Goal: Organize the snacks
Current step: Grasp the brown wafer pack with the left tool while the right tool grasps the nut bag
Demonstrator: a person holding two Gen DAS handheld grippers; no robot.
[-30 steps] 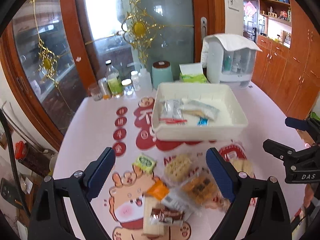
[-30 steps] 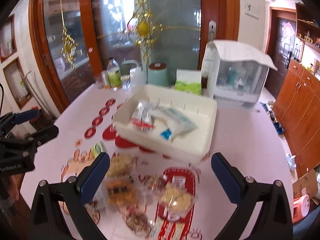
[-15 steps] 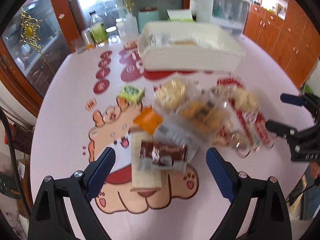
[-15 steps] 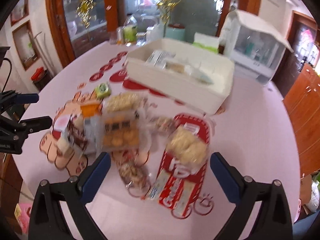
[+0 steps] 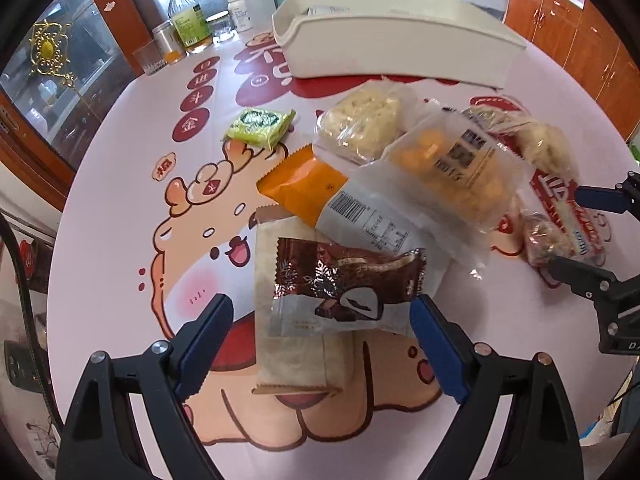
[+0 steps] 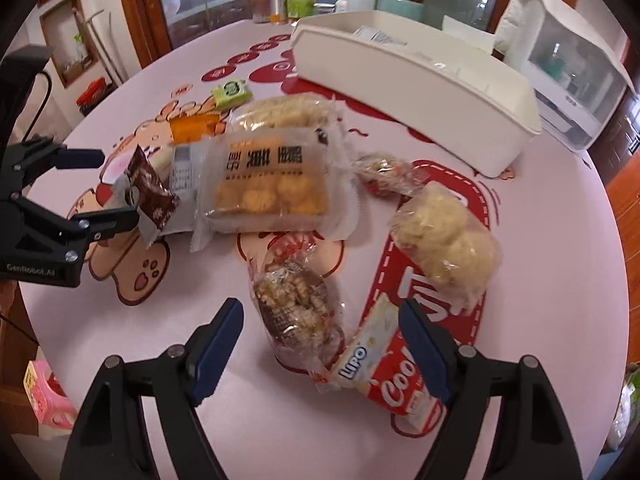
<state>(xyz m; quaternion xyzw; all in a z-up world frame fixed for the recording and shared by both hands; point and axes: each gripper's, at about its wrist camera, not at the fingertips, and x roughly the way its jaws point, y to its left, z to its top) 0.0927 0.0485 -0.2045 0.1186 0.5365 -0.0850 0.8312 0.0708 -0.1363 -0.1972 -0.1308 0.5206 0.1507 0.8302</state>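
Snacks up close now, both hand-held grippers dropped low over the pile from the higher, pulled-back pose of a second ago. White bin (image 5: 400, 36) pushed to the far edge of both views, a few packets already inside, rim barely showing them. Left hand-held gripper (image 5: 320, 332) spread wide, gripping nothing, blue fingertips (image 5: 208, 332) flanking the brown chocolate packet (image 5: 344, 284), far closer than half a second back. That packet lying on top of a pale long wrapper (image 5: 296, 344), on the near side of the pile from the bin. Orange-and-white packet (image 5: 320, 196) just past it toward the bin, small green packet (image 5: 260, 124) off to its left on the counter (image 5: 112, 208). Clear bag of yellow cookies (image 6: 272, 184) in the middle of the pile, a pale puffy bag (image 6: 280, 114) between it and the bin. Right hand-held gripper (image 6: 320, 340) also gaping wide and empty-handed, hanging over the clear bag of brown clusters (image 6: 296, 312) and the red-and-white Lipo cookie pack (image 6: 384, 376), both at the near end, well away from the bin. Another pale puffy bag (image 6: 448, 236) and a small twisted red wrapper (image 6: 384, 172) lying between those and the bin. Pile itself unshifted, same arrangement as earlier.
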